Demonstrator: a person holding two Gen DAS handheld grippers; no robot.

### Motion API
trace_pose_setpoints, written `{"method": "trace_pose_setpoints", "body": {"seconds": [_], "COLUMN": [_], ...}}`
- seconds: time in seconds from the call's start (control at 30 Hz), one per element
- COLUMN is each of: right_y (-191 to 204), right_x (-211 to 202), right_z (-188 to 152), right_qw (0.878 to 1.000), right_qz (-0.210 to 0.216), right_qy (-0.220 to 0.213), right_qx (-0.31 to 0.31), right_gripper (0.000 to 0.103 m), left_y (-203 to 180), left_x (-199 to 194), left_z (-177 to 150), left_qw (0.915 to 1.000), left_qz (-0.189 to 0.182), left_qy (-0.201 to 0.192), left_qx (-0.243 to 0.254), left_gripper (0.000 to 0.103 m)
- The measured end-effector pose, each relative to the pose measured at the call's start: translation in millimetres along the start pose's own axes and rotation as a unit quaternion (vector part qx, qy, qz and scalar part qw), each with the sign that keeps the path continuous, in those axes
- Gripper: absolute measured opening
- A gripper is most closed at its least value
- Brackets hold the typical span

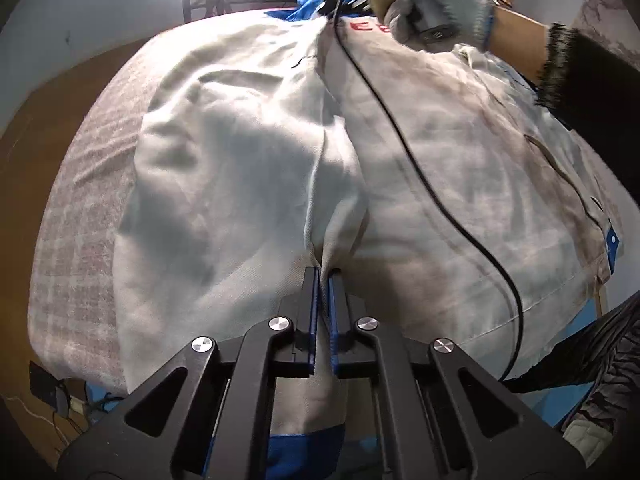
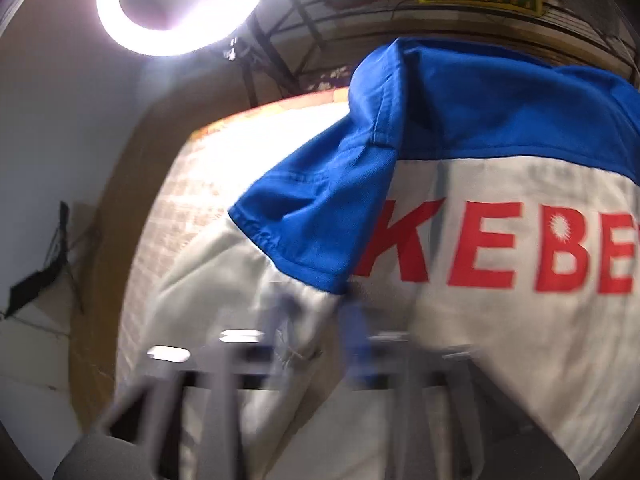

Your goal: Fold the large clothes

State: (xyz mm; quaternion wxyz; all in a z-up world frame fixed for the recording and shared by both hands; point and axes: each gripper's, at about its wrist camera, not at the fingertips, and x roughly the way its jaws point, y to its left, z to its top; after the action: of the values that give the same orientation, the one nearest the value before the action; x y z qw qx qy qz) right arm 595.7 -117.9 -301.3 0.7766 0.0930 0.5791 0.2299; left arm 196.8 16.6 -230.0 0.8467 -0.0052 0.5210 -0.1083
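White work jacket (image 1: 248,168) with blue yoke and red lettering, spread across a checked bed cover (image 1: 76,240); soft, limp woven cloth, creasing readily, light enough to lift by a pinch yet large enough to sag and drag. Left gripper (image 1: 323,280) closed on a raised ridge of white fabric near the hem, cloth pinched between the blue pads. Right gripper (image 2: 316,320) blurred in its own view, jaws judged shut at the shoulder seam where the blue sleeve top (image 2: 320,216) meets white; whether fabric is actually caught, not discernible. Gloved hand (image 1: 424,4) on that tool at the far end, black cable (image 1: 404,152) trailing over the cloth. Best holds: seams, hem, and shoulder points, where doubled layers resist slipping.
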Motion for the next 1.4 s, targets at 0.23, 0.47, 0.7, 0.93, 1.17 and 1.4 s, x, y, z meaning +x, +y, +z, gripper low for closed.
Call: {"method": "trace_pose_setpoints", "body": {"seconds": [0.23,0.47,0.7,0.93,1.17,1.4], "right_y": [1,-21,-17,-7,40,48], "right_x": [-33,12,-31,-79,-65,-33], "right_z": [10,-3,-13,-71,-131,-154], "right_qw": [0.996,0.997,0.993,0.996,0.991,0.98], "right_qz": [-0.002,-0.021,-0.054,0.05,0.04,-0.051], "right_qy": [-0.044,-0.035,-0.061,-0.033,0.006,0.026], "right_qx": [-0.081,-0.068,-0.085,-0.063,-0.126,-0.19], "right_gripper": [0.001,0.001,0.012,0.028,0.038,0.027], "left_y": [-20,-36,-30,-22,21,105], "left_x": [-2,19,1,-24,-42,-43], "left_z": [0,-13,-17,-22,-19,-50], "left_qw": [0.999,0.9969,0.9942,0.9951,0.997,0.9798], "left_qz": [-0.033,-0.029,-0.095,-0.089,-0.05,-0.024], "left_qy": [-0.005,0.032,0.022,-0.018,-0.054,-0.058], "left_qx": [0.031,0.066,0.047,0.039,-0.023,-0.19], "left_gripper": [0.002,0.002,0.005,0.015,0.026,0.051]}}
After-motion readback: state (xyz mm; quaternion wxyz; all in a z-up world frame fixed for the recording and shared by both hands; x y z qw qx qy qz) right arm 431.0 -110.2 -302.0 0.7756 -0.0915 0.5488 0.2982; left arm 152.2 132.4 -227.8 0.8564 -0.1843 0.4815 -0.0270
